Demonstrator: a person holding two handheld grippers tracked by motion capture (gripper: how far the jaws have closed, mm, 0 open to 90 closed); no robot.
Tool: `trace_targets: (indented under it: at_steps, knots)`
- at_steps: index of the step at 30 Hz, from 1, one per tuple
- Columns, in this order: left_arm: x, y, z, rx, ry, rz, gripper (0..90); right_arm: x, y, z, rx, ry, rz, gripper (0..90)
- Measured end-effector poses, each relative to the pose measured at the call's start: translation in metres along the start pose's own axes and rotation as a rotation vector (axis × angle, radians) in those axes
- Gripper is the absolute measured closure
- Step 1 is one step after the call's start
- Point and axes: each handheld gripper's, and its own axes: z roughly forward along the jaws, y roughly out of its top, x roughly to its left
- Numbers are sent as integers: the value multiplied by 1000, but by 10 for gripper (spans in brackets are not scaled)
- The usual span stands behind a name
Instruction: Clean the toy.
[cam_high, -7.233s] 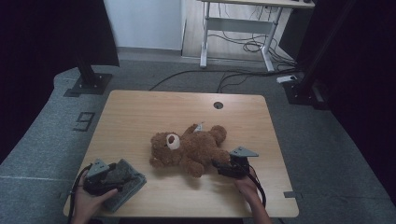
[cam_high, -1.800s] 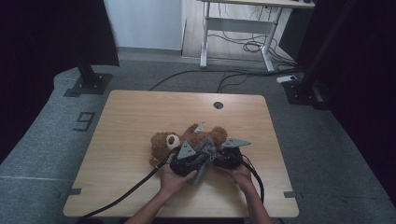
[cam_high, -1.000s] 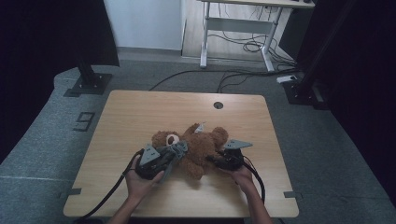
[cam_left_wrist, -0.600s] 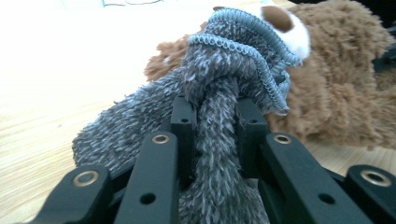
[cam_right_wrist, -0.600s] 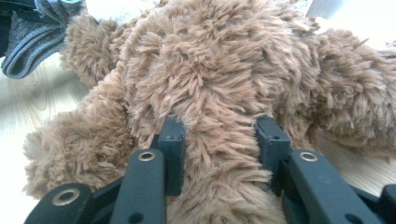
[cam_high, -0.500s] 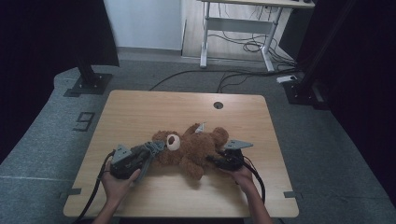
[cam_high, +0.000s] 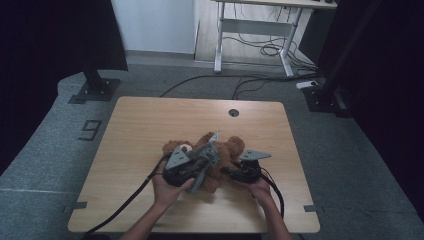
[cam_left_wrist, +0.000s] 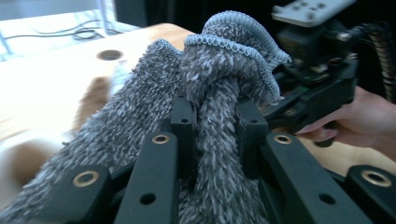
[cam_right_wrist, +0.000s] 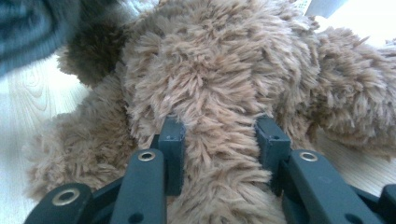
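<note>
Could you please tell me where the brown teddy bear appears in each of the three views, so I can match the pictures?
High view: the teddy bear lies at the table's centre, partly under the grey cloth.
Left gripper view: a blurred brown patch at left, behind the cloth.
Right gripper view: its fur spans the frame, a limb clamped in the right hand-held gripper.
Shared landmark: the grey cloth.

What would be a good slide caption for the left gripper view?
The left gripper pinches a fuzzy grey cloth above the wooden table, with the right gripper held close by.
</note>
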Motion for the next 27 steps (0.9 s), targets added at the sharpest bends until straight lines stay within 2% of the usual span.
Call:
trace_targets:
  at_steps: [2, 5, 7, 10, 13, 18, 27]
  knots:
    - [-4, -1, 13, 26, 2, 12, 735, 0, 0, 0, 1, 1, 1, 627]
    - [-1, -14, 29, 95, 15, 16, 735, 0, 0, 0, 2, -2, -2, 627]
    - [0, -19, 29, 93, 19, 22, 736, 1, 0, 0, 8, -1, -7, 628]
    - [2, -22, 22, 90, 39, 24, 736, 0, -1, 0, 7, 2, -7, 628]
    - [12, -28, 11, 84, 64, -1, 737, 0, -1, 0, 6, 3, -4, 628]
    - [27, -36, -15, 56, 95, -44, 736, 0, -1, 0, 3, 7, -8, 628]
    - [45, -48, -58, 7, 153, -70, 735, -1, -2, -1, -1, 14, -5, 627]
